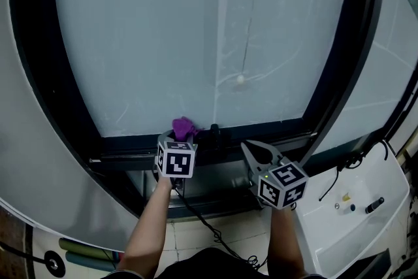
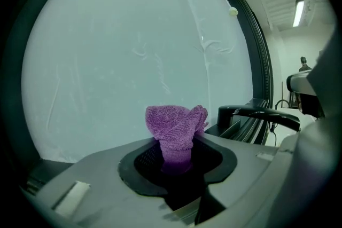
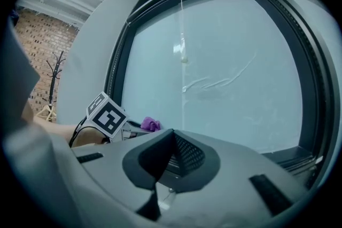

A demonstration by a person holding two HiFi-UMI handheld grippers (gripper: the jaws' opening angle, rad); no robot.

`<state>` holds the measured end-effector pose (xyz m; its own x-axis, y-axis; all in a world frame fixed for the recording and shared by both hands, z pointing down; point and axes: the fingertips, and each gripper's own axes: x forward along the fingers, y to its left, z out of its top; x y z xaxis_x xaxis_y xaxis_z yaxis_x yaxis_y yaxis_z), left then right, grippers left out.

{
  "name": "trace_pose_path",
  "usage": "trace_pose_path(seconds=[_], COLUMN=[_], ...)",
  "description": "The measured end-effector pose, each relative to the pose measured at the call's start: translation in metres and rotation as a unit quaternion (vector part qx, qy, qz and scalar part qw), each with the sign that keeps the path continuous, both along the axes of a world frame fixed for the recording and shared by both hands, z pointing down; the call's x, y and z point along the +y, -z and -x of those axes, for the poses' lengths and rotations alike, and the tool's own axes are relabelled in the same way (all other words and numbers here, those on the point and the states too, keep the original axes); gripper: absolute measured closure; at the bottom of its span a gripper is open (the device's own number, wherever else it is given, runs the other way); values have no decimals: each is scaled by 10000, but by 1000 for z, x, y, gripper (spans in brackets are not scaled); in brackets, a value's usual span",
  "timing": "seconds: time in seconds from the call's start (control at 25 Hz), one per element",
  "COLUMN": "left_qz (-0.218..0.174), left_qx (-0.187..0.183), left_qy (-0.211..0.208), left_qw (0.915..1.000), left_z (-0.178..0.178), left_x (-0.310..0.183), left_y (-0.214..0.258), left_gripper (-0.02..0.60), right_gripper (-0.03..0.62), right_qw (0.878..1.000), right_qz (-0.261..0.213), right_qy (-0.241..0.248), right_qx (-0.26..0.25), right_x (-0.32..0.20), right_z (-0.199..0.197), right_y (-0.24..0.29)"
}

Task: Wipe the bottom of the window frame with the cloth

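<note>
From the head view, your left gripper (image 1: pixel 182 138) carries the purple cloth (image 1: pixel 184 127) at the bottom of the window frame (image 1: pixel 274 131), just beside a black handle (image 1: pixel 214 134). I cannot tell whether the cloth touches the rail, so press it down onto the dark ledge first. Then drag it along the rail in one long, even stroke, working the tuft into the corner where the pane (image 1: pixel 163 42) meets the frame. The right gripper (image 1: pixel 253 149) hangs near the rail with nothing to do, so hold it clear of the stroke. In the left gripper view, the fingers (image 2: pixel 140 160) pinch the cloth by its lower end. It is soft, nubbly terry bunched into a rounded knob, and it should squash readily into the groove. The pane behind it looks frosted and matte, with wrinkled streaks. In the right gripper view, that gripper's ribbed fingers are pressed together on nothing, and the frame reads as smooth, hard, dark channels.
</note>
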<state>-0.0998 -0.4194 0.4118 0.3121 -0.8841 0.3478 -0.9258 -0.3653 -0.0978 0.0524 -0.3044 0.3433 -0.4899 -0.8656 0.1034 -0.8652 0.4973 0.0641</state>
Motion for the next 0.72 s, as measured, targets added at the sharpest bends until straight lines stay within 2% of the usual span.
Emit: trace_pose_path(seconds=[0.32, 0.72], left_qz=[38, 108], left_qx=[35, -113], left_qy=[260, 797], left_qw=[9996, 9967], left_z=[28, 99], left_x=[2, 5], left_y=[-4, -6], left_gripper=[437, 439], right_gripper=[592, 592], right_qw=[9999, 9985], right_qz=[16, -67], right_qy=[115, 547], right_qx=[42, 63], right_x=[3, 2], right_z=[13, 68], right_y=[-1, 6])
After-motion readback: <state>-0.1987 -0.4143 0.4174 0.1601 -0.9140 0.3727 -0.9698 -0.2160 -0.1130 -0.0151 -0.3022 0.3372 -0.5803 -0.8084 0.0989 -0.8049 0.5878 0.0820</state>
